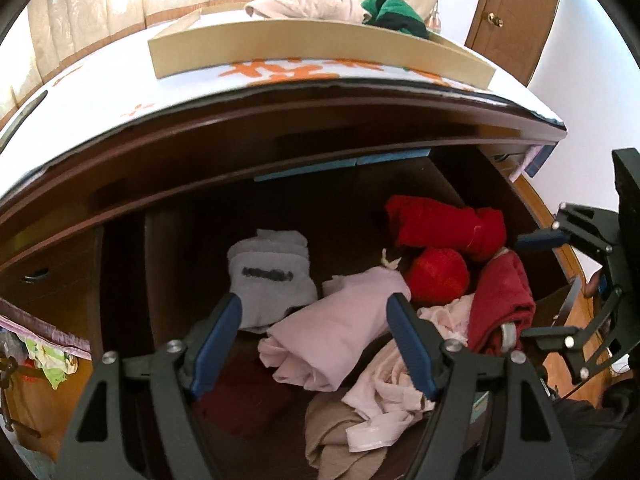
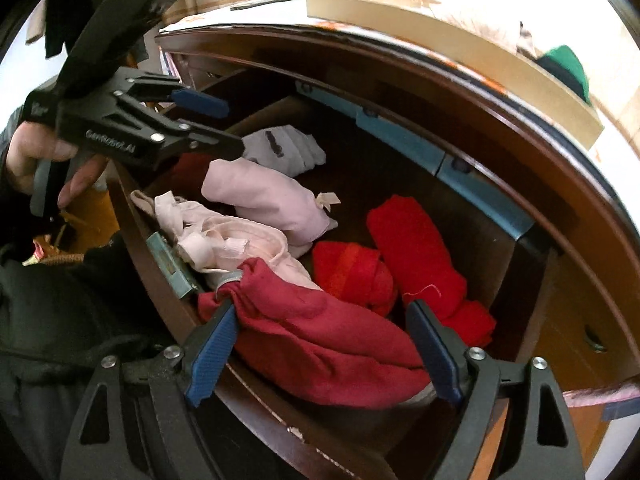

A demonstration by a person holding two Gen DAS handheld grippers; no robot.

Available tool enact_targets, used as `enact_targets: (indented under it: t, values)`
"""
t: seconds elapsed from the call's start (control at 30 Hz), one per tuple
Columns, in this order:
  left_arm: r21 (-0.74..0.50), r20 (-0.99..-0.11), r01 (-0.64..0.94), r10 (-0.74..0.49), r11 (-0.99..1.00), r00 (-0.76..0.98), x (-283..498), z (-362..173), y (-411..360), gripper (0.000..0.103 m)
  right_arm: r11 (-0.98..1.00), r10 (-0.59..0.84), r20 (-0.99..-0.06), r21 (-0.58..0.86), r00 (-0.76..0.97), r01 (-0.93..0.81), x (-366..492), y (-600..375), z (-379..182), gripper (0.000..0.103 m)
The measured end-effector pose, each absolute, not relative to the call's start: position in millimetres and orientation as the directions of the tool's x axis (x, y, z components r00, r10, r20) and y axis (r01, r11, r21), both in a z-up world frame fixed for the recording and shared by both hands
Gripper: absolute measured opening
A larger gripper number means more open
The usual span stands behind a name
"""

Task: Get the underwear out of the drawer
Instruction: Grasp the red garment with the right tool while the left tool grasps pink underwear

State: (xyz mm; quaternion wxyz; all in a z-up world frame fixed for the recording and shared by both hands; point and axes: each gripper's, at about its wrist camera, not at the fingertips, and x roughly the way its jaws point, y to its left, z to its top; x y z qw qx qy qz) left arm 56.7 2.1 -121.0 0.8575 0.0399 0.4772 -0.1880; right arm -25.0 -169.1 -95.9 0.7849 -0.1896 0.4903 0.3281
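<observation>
An open wooden drawer is holding soft, light, rolled underwear. The left gripper is hovering with jaws apart and empty over a pale pink roll, with a grey piece at ten o'clock. The right gripper is straddling a dark red bundle, seemingly unpinched; the bundle's thick middle looks likeliest to hold without unrolling.

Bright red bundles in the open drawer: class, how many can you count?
2. A long bright red roll lies toward the drawer's right side, and a smaller bright red bundle sits beside it, next to the darker maroon garment. More may be hidden under other clothes.
</observation>
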Motion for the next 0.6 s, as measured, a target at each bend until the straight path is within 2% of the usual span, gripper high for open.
enact_targets:
  t: [0.07,0.13,0.4,0.47,0.53,0.6]
  values:
    - [-0.116,-0.837,0.357,-0.285,0.927,0.467,57.2,-123.0,2.6,0.076,0.699,0.356,-0.898,0.073,0.258,-0.712,-24.0,-166.9,-99.2,0.066]
    - [-0.117,-0.840,0.357,-0.284,0.927,0.463,57.7,-124.8,2.2,0.076,0.691,0.363,-0.901,0.088,0.239,-0.718,-24.3,-163.7,-102.0,0.062]
    - [-0.119,-0.844,0.357,-0.284,0.926,0.455,59.4,-126.0,0.7,0.076,0.684,0.373,-0.907,0.127,0.194,-0.718,-16.3,-157.5,-110.0,0.062]
    - [-0.119,-0.846,0.359,-0.284,0.926,0.451,60.1,-126.1,1.6,0.076,0.683,0.390,-0.903,0.152,0.180,-0.714,-14.4,-156.7,-110.5,0.038]
    - [-0.115,-0.851,0.362,-0.280,0.925,0.445,61.3,-127.8,1.6,0.076,0.692,0.399,-0.897,0.156,0.193,-0.705,-13.6,-157.8,-107.5,0.022]
    - [-0.109,-0.855,0.364,-0.274,0.925,0.440,62.9,-130.1,1.2,0.076,0.708,0.400,-0.890,0.149,0.218,-0.690,-11.3,-160.8,-104.6,0.019]
